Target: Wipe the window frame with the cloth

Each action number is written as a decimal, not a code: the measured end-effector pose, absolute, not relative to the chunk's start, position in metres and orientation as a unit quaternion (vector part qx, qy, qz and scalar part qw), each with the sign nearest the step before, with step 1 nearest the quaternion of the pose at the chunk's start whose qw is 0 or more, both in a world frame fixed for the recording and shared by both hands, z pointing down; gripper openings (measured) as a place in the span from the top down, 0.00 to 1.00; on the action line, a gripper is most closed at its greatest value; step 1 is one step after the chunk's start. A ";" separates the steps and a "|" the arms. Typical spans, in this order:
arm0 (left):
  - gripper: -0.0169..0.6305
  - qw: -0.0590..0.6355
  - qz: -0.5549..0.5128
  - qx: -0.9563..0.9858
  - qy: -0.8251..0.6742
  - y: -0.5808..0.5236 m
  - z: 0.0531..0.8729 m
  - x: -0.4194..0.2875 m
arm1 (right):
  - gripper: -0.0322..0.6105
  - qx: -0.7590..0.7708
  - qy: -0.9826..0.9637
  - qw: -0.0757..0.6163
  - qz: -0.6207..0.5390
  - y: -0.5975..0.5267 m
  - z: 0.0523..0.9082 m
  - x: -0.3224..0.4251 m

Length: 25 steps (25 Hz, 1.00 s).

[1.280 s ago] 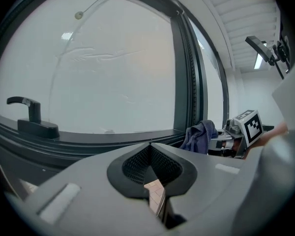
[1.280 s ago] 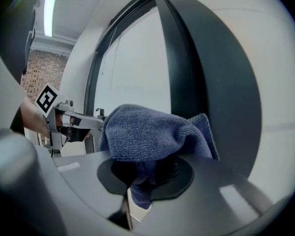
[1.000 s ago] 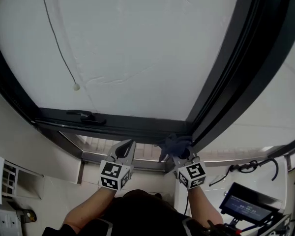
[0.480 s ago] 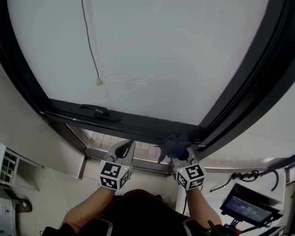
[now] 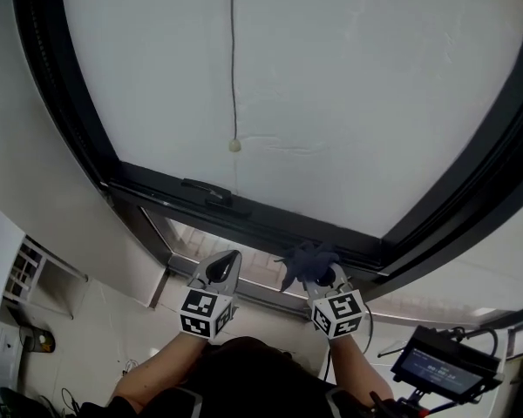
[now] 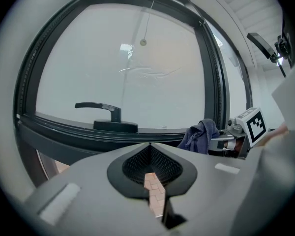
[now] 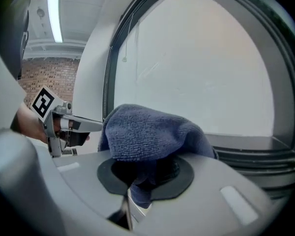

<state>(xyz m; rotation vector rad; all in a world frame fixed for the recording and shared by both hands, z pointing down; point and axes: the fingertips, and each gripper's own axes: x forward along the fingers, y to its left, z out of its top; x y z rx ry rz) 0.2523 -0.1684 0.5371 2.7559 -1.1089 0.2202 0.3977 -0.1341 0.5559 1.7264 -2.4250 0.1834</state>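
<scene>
The cloth (image 7: 148, 131), a dark blue terry rag, is bunched up and pinched in the right gripper (image 5: 319, 275), whose jaws are closed on its lower folds; the rest mushrooms out over the jaw tips and hides them. In the head view the wad sits up against the bottom rail of the window frame (image 5: 270, 225), close to the rail's right end, where the right upright comes down. Whether it presses on the metal or only just meets it cannot be made out.

The left gripper (image 5: 224, 265) is just beside it to the left, at about the same height. Its jaws are drawn together with nothing between them, and they point at the same bottom rail without touching it. Both grippers are held by the person's forearms, which come up from the lower edge of the head view.

On the rail, further left, is a dark lever handle (image 6: 101, 110), lying flat along the frame. Above it the pane (image 5: 331, 77) is a plain milky white. A thin cord (image 5: 233, 59) hangs in front of it and ends in a small pale bead (image 5: 234, 145). At the lower right of the head view a small lit screen (image 5: 443, 368) sits on a stand
</scene>
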 end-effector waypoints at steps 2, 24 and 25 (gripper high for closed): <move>0.98 0.083 0.071 0.917 -0.383 -0.172 0.537 0.241 | 0.87 0.569 -0.816 0.081 0.062 -0.141 0.555 0.388; 0.98 0.090 0.053 0.882 -0.459 -0.206 0.542 0.142 | 0.87 0.528 -0.842 0.084 0.066 -0.190 0.556 0.299; 0.98 0.091 0.052 0.881 -0.462 -0.207 0.542 0.138 | 0.87 0.527 -0.843 0.084 0.067 -0.192 0.557 0.295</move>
